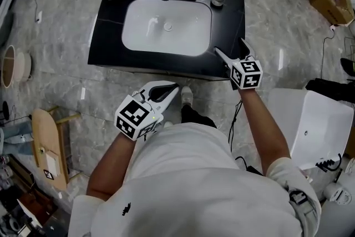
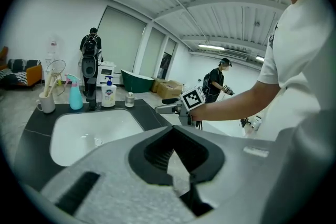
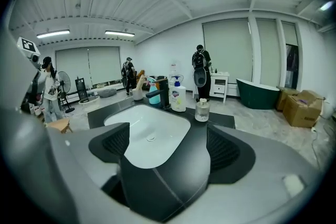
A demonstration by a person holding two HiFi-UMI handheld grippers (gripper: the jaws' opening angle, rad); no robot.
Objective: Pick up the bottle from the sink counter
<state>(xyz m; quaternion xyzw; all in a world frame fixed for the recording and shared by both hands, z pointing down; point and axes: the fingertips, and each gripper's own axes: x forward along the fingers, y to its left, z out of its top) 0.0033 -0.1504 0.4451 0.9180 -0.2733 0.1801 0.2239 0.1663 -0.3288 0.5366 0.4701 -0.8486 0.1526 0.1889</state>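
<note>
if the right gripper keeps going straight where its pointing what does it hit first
Probably the soap pump bottle beside the faucet. The right gripper, jaws open, looks over the basin toward it; the small clear bottle stands slightly right. Its height is unclear.

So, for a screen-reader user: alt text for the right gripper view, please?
The right tool, jaws open and empty, points at a black sink counter with a white basin. At the back stand a black faucet, a pump bottle and a small clear bottle.
</note>
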